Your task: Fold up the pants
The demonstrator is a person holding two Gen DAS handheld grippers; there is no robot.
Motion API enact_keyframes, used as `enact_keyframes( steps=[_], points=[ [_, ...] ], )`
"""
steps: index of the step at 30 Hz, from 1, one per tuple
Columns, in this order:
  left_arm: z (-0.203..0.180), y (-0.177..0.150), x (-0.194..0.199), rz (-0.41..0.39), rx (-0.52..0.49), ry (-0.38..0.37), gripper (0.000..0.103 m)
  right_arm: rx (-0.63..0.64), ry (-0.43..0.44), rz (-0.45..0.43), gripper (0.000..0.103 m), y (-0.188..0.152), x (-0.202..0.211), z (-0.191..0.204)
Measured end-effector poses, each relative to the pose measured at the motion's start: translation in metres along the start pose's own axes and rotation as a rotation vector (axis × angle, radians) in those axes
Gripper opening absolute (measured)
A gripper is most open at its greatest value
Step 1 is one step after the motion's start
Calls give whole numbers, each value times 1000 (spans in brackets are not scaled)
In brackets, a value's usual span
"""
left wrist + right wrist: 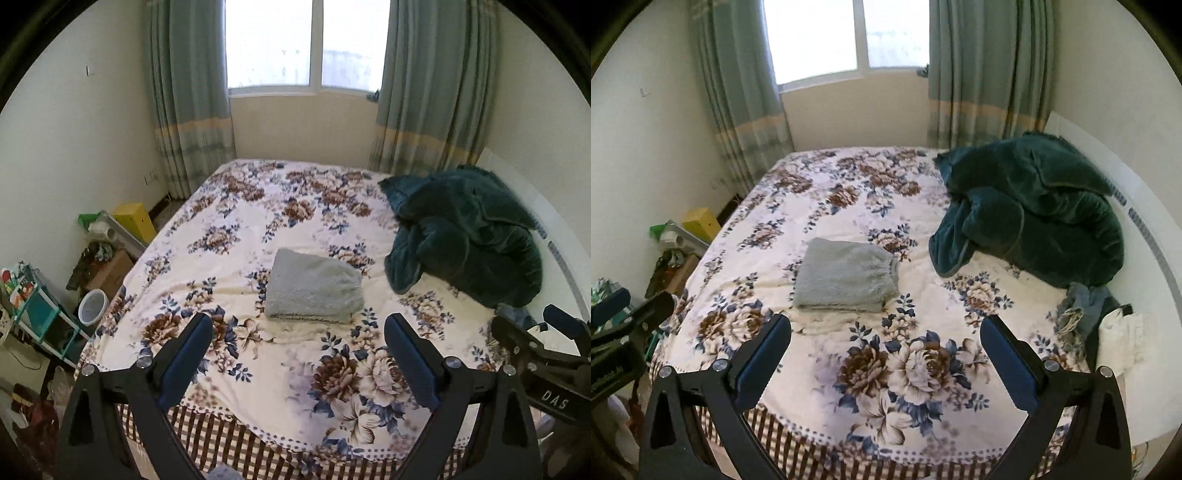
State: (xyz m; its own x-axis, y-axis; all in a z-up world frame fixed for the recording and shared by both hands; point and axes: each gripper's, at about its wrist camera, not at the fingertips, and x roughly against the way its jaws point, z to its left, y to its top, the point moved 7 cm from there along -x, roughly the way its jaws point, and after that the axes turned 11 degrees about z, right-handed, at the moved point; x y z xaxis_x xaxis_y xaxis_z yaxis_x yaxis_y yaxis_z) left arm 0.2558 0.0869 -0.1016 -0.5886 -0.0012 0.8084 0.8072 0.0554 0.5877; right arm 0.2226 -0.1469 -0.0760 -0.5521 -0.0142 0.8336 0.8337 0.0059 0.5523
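Observation:
The pants (314, 288) are pale grey-blue and fluffy, folded into a compact rectangle in the middle of the floral bed cover (258, 206). They also show in the right wrist view (846, 275). My left gripper (299, 332) is open and empty, held above the bed's near edge, short of the pants. My right gripper (886, 332) is open and empty too, at about the same distance. The right gripper shows at the right edge of the left wrist view (532, 332). The left gripper's body shows at the left edge of the right wrist view (624, 325).
A crumpled dark green blanket (465, 236) lies at the bed's right side by the white headboard (1145, 206). Small cloths (1082, 306) lie near it. Boxes, a bucket (92, 306) and a teal shelf (37, 306) crowd the floor left of the bed. Window and curtains stand behind.

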Motion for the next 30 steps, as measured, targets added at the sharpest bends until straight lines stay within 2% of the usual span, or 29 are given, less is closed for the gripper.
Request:
enact_keyframes(
  steps=[5, 10, 11, 19, 30],
  points=[
    [7, -8, 35, -39, -5, -6, 95, 23, -21, -52, 103, -16, 58, 10],
    [13, -16, 43, -48, -15, 8, 98, 27, -25, -77, 103, -26, 90, 22],
    [14, -17, 42, -42, -14, 10, 103, 26, -26, -75, 103, -26, 87, 22],
    [24, -23, 38, -31, -9, 52, 103, 10, -35, -72, 103, -30, 101, 26],
    [22, -19, 46, -54, -14, 52, 103, 9, -22, -71, 103, -28, 106, 24]
  ],
)
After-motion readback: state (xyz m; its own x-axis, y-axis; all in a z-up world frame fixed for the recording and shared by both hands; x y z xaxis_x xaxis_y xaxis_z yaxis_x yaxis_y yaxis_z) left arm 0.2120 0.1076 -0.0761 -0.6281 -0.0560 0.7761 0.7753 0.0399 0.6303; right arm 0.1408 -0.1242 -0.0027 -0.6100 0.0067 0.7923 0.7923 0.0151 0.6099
